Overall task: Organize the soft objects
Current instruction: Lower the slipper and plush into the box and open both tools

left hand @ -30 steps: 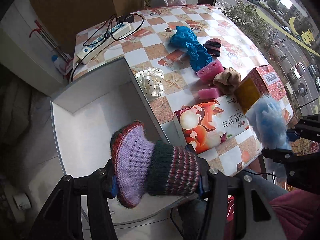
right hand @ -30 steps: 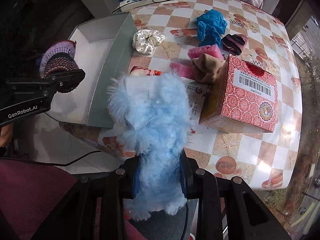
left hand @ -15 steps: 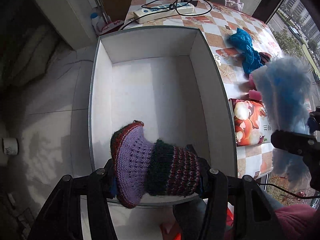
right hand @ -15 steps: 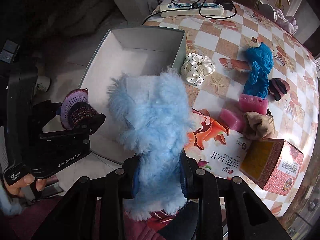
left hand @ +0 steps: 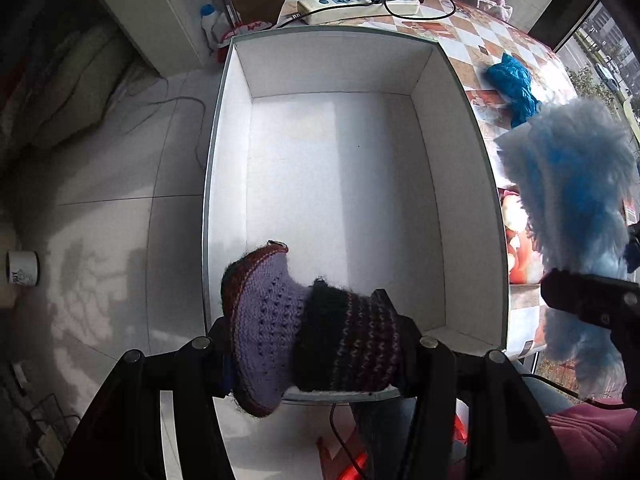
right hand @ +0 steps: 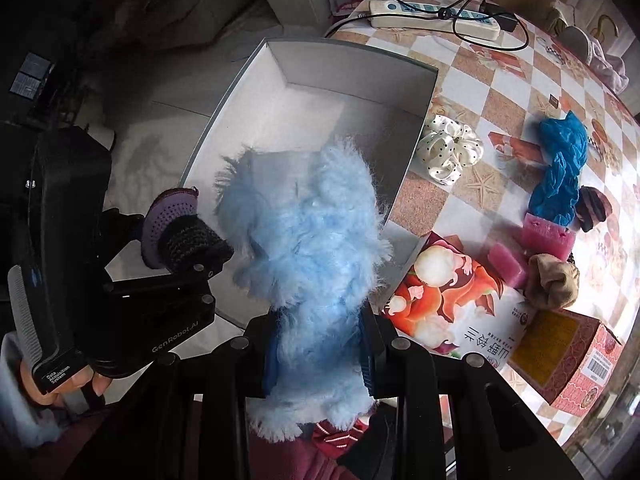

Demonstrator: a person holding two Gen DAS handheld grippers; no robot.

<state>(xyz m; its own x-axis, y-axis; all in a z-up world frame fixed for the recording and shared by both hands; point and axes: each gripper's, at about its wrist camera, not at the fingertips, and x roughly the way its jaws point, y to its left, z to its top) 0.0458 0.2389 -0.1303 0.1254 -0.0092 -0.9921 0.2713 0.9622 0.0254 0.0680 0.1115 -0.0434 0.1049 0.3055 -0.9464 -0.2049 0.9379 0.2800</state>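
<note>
A white power strip (right hand: 434, 18) with a black cable looped over it lies at the far end of the table with the checked orange-and-white oilcloth (right hand: 496, 108). Well nearer than the strip, a flat packet printed with orange and white peaches (right hand: 456, 300) lies on the table, and just beside it stands a red patterned cardboard carton with a barcode label (right hand: 576, 360). On the grey tiled floor (left hand: 108, 240), well apart from the table, stands a small white cup (left hand: 22, 268). A white plastic bottle with a blue cap (left hand: 212, 24) stands on the floor near the table's far corner.
</note>
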